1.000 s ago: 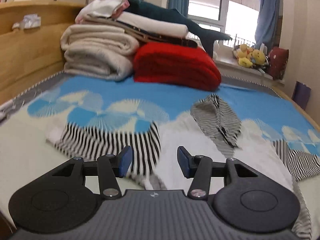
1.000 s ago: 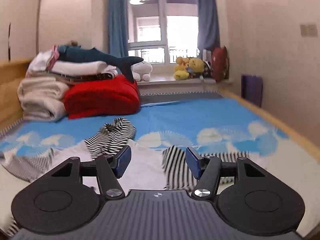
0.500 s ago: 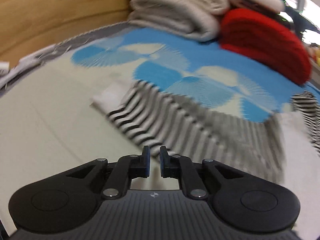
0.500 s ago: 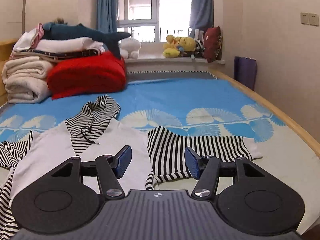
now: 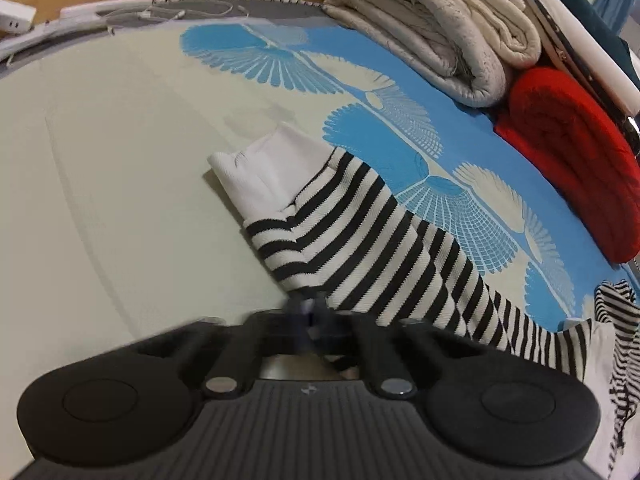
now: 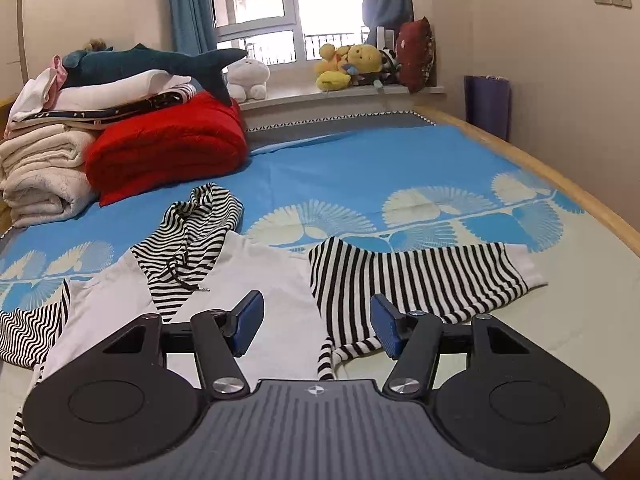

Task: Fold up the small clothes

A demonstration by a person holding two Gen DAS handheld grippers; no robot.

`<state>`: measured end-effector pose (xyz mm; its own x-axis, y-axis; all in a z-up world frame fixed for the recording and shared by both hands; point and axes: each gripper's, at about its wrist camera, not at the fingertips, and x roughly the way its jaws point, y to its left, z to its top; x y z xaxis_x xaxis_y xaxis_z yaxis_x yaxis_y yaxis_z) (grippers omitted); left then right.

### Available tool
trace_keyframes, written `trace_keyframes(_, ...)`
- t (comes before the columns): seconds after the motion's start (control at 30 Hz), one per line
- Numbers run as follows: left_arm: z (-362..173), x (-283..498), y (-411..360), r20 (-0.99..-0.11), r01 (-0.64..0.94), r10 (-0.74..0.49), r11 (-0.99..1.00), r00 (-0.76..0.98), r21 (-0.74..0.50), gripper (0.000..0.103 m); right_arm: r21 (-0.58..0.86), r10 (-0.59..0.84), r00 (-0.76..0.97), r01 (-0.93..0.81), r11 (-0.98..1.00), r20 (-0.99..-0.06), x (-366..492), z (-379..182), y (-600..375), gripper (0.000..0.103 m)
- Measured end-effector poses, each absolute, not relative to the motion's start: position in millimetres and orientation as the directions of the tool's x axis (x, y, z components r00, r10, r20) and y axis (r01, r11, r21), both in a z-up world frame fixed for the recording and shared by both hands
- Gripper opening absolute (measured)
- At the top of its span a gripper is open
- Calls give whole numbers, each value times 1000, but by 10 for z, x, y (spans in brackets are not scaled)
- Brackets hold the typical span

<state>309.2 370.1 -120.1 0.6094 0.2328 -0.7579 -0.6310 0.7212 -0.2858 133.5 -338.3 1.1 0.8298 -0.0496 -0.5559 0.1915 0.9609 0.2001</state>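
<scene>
A small white hooded top with black-and-white striped sleeves and hood lies spread on the bed. In the left wrist view its left sleeve (image 5: 360,240) with a white cuff (image 5: 260,172) runs diagonally. My left gripper (image 5: 310,312) is shut on the sleeve's near edge; its tips are blurred. In the right wrist view the white body (image 6: 280,292), the striped hood (image 6: 192,240) and the right sleeve (image 6: 420,276) lie flat. My right gripper (image 6: 316,324) is open and empty, just above the body beside the right sleeve's armpit.
Folded beige blankets (image 5: 440,32) and a red blanket (image 5: 572,168) are stacked at the head of the bed (image 6: 380,168). A plush shark (image 6: 152,64) tops the stack. Stuffed toys (image 6: 352,64) sit on the windowsill. The wooden bed edge (image 6: 560,176) runs along the right.
My left gripper swung left and down to the left sleeve and went from open to shut on its edge. My right gripper stayed open and rose and tilted slightly, showing more of the right sleeve.
</scene>
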Motion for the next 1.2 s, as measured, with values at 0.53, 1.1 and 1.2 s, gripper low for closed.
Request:
trace_keyframes(0.53,267,3073,549,-496,298,-423,901,758,-314,9,171,-56,827,182,968,-560,1232,67,-3228,61)
trace_keyframes(1.1,680,2733,764,-577,1,-120,979,808,-202,16,289,18,841,166,943,-540,852,84,-3599,25)
trace_keyframes(1.2,326,2835,947,-697,-80,-80,978,712,-194,16,309,51,823,154,939,-566,945,46,-3540,27)
